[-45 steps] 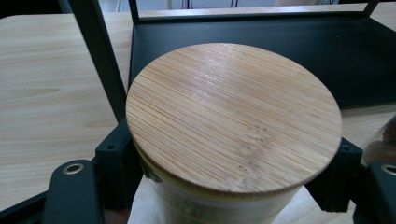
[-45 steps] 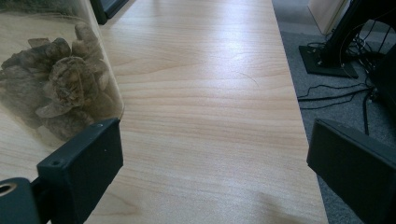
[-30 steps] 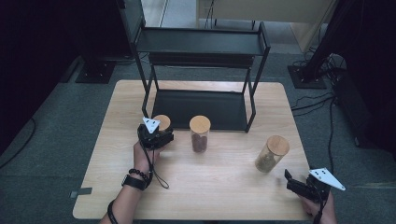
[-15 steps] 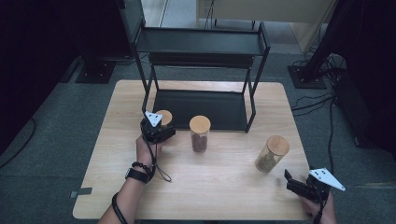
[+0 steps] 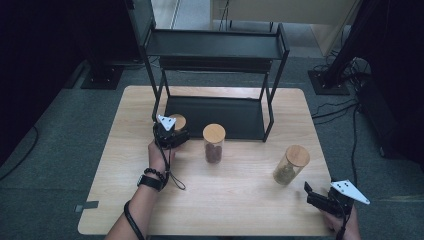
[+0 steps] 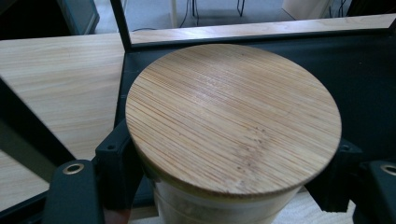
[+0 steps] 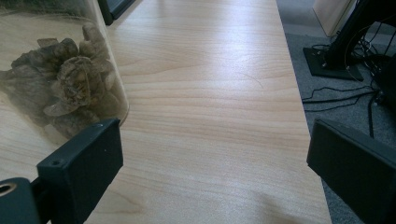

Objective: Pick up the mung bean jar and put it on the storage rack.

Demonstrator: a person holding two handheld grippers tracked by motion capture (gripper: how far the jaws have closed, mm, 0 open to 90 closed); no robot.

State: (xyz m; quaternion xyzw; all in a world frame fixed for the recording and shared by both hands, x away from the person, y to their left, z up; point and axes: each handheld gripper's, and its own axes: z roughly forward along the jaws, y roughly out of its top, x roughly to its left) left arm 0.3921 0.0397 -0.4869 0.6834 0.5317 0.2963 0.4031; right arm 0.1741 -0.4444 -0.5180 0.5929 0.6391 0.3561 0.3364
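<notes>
My left gripper (image 5: 173, 131) is shut on a glass jar with a round bamboo lid (image 5: 177, 121), right by the front left post of the black rack (image 5: 215, 45). In the left gripper view the lid (image 6: 233, 116) sits between the two black jaws of the left gripper (image 6: 229, 177), over the edge of the rack's lower tray (image 6: 364, 60). My right gripper (image 5: 310, 192) is open near the table's front right corner. Its jaws (image 7: 215, 158) stand wide apart over bare wood, beside a jar of dried pieces (image 7: 60, 84).
A jar with dark contents (image 5: 214, 144) stands in front of the rack's lower tray (image 5: 220, 112). The jar of dried pieces (image 5: 291, 164) stands at the right. The wooden table (image 5: 240, 210) has bare room in front. Cables and stands (image 5: 330, 80) lie on the floor beyond.
My left gripper has carried its jar a little farther from the person, toward the rack's left post. The right gripper has kept still.
</notes>
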